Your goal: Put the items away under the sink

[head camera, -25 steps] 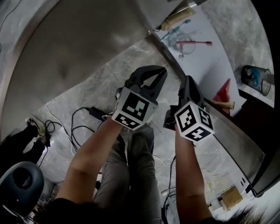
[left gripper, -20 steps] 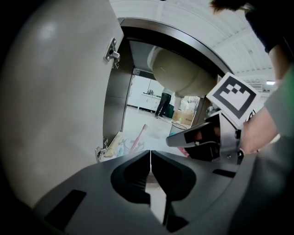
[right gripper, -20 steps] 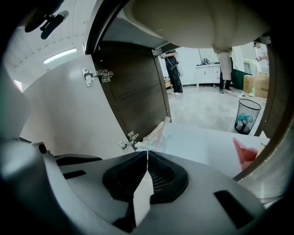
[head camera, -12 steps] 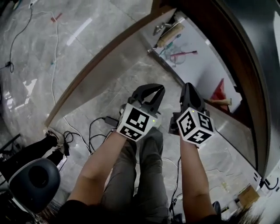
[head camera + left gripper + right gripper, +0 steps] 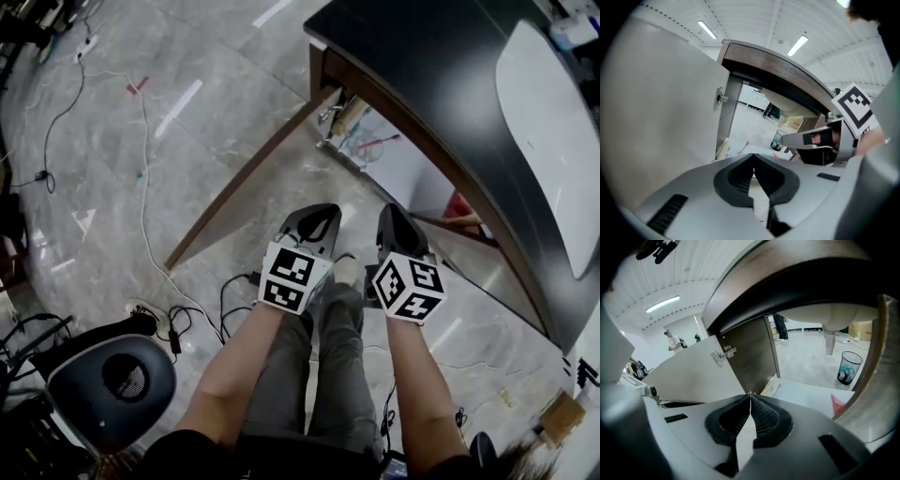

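Under the black counter (image 5: 441,66) with its white sink (image 5: 553,122) the cabinet stands open, its door (image 5: 248,183) swung out to the left. On the white cabinet floor (image 5: 806,390) lie a wooden-handled brush (image 5: 352,112), some toothbrushes (image 5: 370,145) and a red item (image 5: 461,204); a clear cup (image 5: 847,367) with blue things stands further back. My left gripper (image 5: 323,214) and right gripper (image 5: 389,211) hover side by side above the person's knees, in front of the opening. Both are shut with nothing between the jaws, whose tips meet in the left gripper (image 5: 753,154) and right gripper (image 5: 750,393) views.
Cables (image 5: 141,122) trail over the grey marble floor at the left. A grey and black round seat (image 5: 112,375) stands at the lower left. The sink's drain pipe (image 5: 828,343) hangs inside the cabinet. A small cardboard box (image 5: 562,417) sits at the lower right.
The head view has pulled up and back: the counter and sink now show, and the cabinet looks smaller and farther. Both grippers have drawn back from the opening, staying shut.
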Motion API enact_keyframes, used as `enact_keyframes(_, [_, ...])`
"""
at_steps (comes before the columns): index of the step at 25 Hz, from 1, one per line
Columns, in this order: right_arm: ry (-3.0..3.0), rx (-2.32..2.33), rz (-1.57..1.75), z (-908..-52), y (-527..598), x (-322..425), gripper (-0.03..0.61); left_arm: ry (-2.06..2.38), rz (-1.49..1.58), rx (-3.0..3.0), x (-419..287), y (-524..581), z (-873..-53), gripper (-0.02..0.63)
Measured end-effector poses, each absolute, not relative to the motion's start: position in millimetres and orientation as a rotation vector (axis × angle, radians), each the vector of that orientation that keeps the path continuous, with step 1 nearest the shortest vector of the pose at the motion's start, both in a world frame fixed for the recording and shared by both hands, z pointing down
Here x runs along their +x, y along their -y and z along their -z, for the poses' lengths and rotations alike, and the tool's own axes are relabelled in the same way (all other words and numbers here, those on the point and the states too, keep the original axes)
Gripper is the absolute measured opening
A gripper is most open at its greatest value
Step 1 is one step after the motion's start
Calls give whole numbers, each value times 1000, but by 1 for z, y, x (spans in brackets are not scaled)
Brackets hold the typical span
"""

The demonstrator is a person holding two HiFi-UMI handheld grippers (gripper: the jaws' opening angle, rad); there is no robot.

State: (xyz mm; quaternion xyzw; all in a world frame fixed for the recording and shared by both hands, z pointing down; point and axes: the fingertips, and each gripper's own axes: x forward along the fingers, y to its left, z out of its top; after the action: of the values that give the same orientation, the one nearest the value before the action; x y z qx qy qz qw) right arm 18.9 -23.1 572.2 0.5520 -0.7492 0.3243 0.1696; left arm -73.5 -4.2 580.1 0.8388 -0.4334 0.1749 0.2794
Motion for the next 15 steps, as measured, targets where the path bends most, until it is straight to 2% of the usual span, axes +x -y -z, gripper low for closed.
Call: enact_keyframes(15, [2303,1379,-880,-443,-12,-9,35,1134,-451,2310,-63,-15,-445,9])
